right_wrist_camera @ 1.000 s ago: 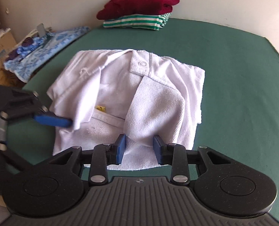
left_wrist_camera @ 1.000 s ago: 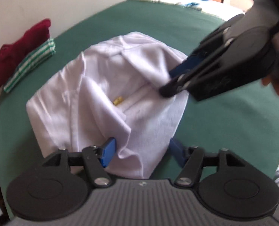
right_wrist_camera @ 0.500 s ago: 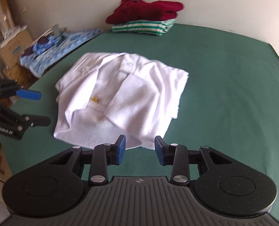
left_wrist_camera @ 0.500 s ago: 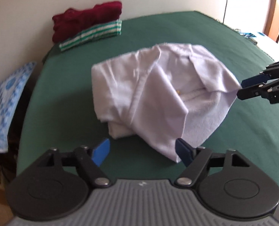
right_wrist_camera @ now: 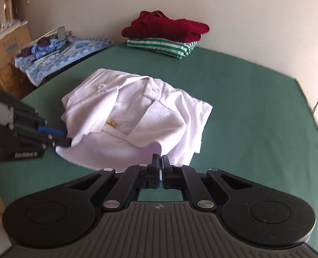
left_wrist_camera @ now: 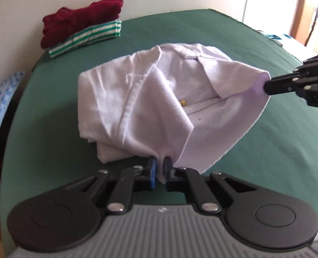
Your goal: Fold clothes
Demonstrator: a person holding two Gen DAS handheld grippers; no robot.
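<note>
A white polo shirt (left_wrist_camera: 150, 99) lies partly folded on the green table (left_wrist_camera: 288, 150); it also shows in the right wrist view (right_wrist_camera: 133, 116). My left gripper (left_wrist_camera: 160, 166) is shut on the shirt's near hem and also shows at the left of the right wrist view (right_wrist_camera: 66, 140). My right gripper (right_wrist_camera: 160, 163) is shut on the hem's other corner and lifts it slightly; it also shows at the right of the left wrist view (left_wrist_camera: 266, 85).
A folded dark red sweater (right_wrist_camera: 165, 26) on a green-and-white striped garment (right_wrist_camera: 161, 46) sits at the table's far edge by the wall. A blue patterned cloth (right_wrist_camera: 57, 53) with small items and a cardboard box (right_wrist_camera: 8, 49) lie beyond the left edge.
Both grippers were open and drawn back from the shirt half a second ago. Now each has closed on a corner of the shirt's near hem and raised it a little.
</note>
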